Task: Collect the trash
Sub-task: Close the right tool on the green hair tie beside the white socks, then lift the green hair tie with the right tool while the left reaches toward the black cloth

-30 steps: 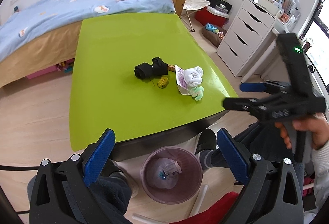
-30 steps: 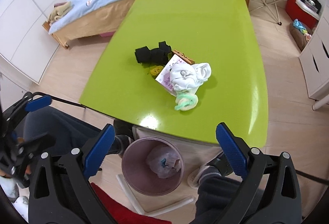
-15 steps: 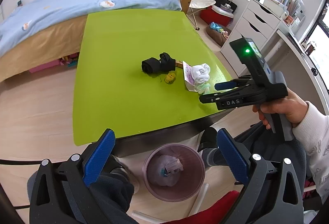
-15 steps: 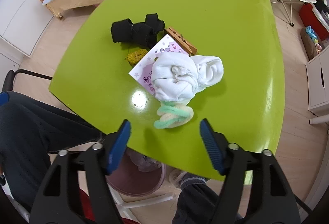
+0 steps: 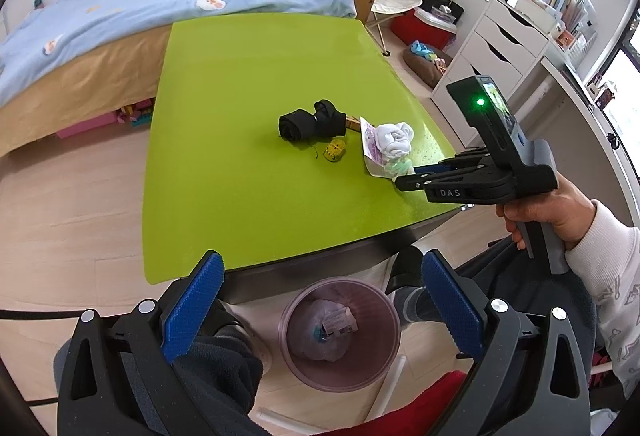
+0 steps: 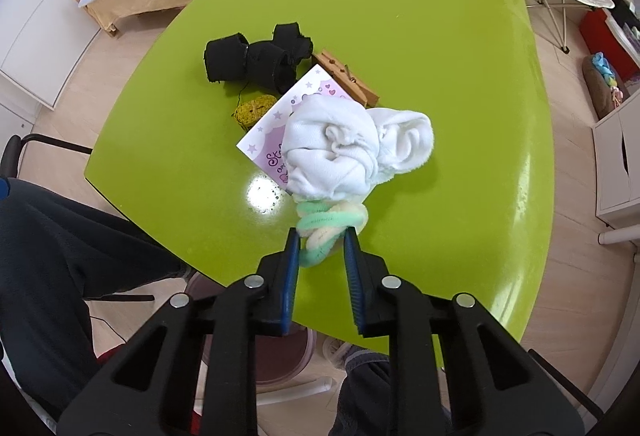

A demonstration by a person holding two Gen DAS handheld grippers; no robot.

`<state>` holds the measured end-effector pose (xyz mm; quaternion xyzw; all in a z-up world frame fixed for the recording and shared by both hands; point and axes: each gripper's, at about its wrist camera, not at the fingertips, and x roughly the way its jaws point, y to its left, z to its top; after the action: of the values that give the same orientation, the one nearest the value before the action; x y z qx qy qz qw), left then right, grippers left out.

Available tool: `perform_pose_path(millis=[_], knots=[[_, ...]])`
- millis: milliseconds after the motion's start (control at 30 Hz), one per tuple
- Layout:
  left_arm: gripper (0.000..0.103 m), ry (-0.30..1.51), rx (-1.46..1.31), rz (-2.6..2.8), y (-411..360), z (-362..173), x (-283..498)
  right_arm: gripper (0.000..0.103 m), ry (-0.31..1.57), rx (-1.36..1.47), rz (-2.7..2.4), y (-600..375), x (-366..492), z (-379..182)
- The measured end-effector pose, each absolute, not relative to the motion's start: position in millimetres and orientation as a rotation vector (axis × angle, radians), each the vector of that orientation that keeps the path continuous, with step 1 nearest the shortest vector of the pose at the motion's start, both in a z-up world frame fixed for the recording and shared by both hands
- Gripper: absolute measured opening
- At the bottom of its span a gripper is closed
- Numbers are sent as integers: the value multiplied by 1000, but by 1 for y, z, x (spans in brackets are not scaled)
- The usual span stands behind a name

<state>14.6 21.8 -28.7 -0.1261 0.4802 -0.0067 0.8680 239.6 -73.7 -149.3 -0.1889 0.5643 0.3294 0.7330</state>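
On the green table [image 6: 440, 35] lies a pile: a white sock [image 6: 340, 151] on a purple card [image 6: 280, 115], a black cloth roll [image 6: 256, 59], a yellow knitted scrap [image 6: 254, 109], a wooden clothespin [image 6: 346, 77] and a green and yellow fuzzy coil [image 6: 324, 224]. My right gripper [image 6: 321, 236] points down at the pile's near end. Its jaws are closing, and the pads press on the coil between them. In the left wrist view the right gripper [image 5: 404, 175] reaches the coil [image 5: 400, 167] from the right. My left gripper [image 5: 322, 300] hangs open and holds nothing, above the purple trash bin [image 5: 288, 336].
The bin holds a white bag and scraps, and stands on the floor under the table's near edge between the person's legs [image 5: 224, 360]. A bed [image 5: 120, 7] runs behind the table. White drawers [image 5: 496, 51] stand at the right.
My right gripper came down to the table's near edge and its wide jaws narrowed onto the fuzzy coil. The left gripper stayed over the bin.
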Motion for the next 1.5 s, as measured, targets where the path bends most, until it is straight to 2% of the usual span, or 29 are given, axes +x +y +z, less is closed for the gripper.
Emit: perform_pose_path(millis=[233,433,833,1133,1500], knots=[[95,995,-251,-30,20,-26,25,8,1216,-370,719,-87,229,-133],[95,983,-232,-41,21,-19,45,5,1187,-311,715,-99,219,-115],[95,1006,-238,-44,29,-18,105,5,1139,-211,709,-116,216,-88],[95,1094,-293,-20,39,-37,162,5,1123,-174,706,-125,217,-80],[95,1279,-413,46,58,-87,219,5,1123,-162,692,-131,221,-78]])
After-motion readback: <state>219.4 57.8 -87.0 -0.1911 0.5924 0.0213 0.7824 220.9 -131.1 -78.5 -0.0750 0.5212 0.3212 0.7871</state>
